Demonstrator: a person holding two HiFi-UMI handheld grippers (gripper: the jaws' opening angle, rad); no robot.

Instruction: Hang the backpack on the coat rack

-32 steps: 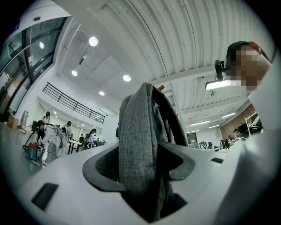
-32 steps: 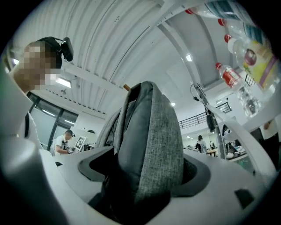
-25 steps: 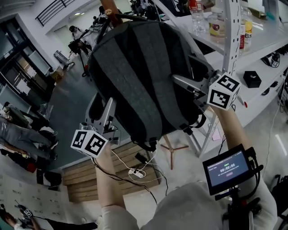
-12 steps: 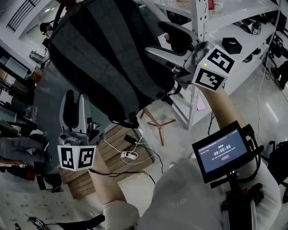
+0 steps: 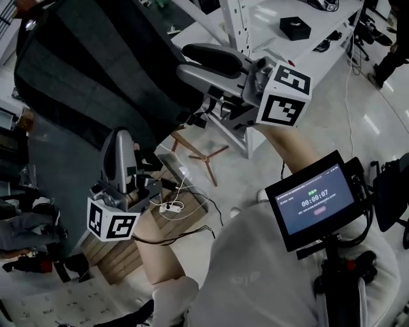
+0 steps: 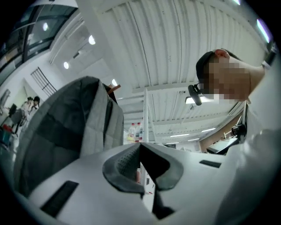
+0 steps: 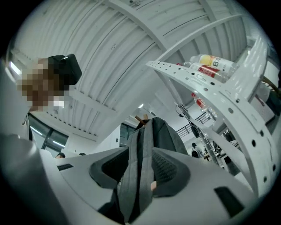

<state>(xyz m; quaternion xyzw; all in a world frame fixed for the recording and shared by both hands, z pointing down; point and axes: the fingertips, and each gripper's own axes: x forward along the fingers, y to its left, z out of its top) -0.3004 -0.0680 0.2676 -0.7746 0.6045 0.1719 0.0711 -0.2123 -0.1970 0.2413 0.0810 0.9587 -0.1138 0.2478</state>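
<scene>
The dark grey backpack point(image 5: 83, 70) hangs at the upper left, its top by the coat rack's wooden pegs point(image 7: 140, 118). The rack's wooden feet point(image 5: 203, 155) stand on the floor below it. My left gripper point(image 5: 121, 137) is under the bag's lower edge and apart from it, shut with nothing between its pads point(image 6: 125, 160). The bag point(image 6: 57, 132) shows to its left. My right gripper point(image 5: 182, 60) points at the bag's right side, its jaws closing. A grey edge strip of the bag point(image 7: 138, 149) shows between them, with slivers of gap beside the pads.
White metal shelving point(image 5: 243, 19) stands close on the right and carries a black box point(image 5: 295, 27) and bottles point(image 7: 210, 66). A power strip with cables point(image 5: 171, 207) lies on the floor beneath. A small screen point(image 5: 316, 198) is mounted at my chest. People stand at the far left point(image 5: 19, 223).
Both grippers have dropped away from the bag's sides. The left jaws went from wide open to shut, and the right jaws have narrowed. The bag now sits higher and further left in view.
</scene>
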